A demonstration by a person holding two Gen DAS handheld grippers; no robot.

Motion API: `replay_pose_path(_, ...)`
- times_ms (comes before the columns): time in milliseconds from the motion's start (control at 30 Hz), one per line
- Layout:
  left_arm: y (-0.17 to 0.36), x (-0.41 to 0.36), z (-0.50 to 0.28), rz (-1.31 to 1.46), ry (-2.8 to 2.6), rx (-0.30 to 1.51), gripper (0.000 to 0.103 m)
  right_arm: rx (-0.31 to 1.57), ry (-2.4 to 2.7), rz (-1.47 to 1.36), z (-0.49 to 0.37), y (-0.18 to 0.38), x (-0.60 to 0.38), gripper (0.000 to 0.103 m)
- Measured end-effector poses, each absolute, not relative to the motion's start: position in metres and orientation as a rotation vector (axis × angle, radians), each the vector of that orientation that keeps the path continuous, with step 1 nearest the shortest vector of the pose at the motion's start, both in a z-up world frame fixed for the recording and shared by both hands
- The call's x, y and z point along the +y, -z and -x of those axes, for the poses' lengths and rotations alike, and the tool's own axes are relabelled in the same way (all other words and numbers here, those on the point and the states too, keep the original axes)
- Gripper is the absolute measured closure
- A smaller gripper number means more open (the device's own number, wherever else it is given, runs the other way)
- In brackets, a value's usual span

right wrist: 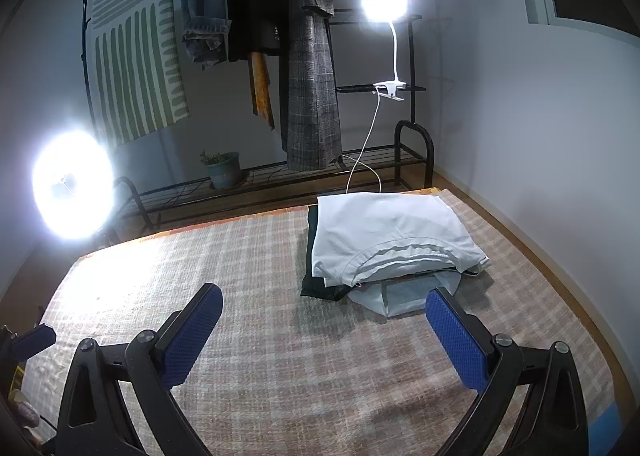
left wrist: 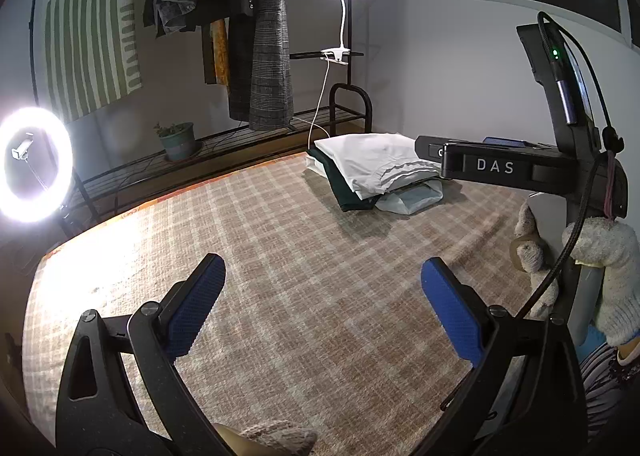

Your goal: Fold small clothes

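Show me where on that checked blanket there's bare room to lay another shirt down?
The wide stretch of checked blanket between both open grippers and the ring light lies bare. It is crowded at the far right corner, where the folded clothes stack sits near the right gripper.

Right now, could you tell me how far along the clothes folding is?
Done: a stack of folded clothes sits at the far corner of the checked blanket, a white T-shirt on top and a dark garment beneath. In hand: nothing; the left gripper and right gripper hover with jaws open. Left: no unfolded garment is visible on the blanket.
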State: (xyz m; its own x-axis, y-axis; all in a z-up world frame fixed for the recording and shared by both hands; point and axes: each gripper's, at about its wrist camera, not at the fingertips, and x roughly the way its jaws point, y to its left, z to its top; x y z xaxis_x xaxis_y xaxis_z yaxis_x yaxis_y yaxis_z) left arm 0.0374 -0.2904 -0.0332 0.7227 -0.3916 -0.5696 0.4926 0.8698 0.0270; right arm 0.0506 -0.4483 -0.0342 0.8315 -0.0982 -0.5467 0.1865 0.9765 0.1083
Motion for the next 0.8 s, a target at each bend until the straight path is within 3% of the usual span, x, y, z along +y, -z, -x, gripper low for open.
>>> replay_pose_path(800,0.0321,-0.2897,-0.0371,-0.180,0.492,0.584,0.002,0.572,0.148,-0.151,-0.0522,0.0355,-0.4422,0.000)
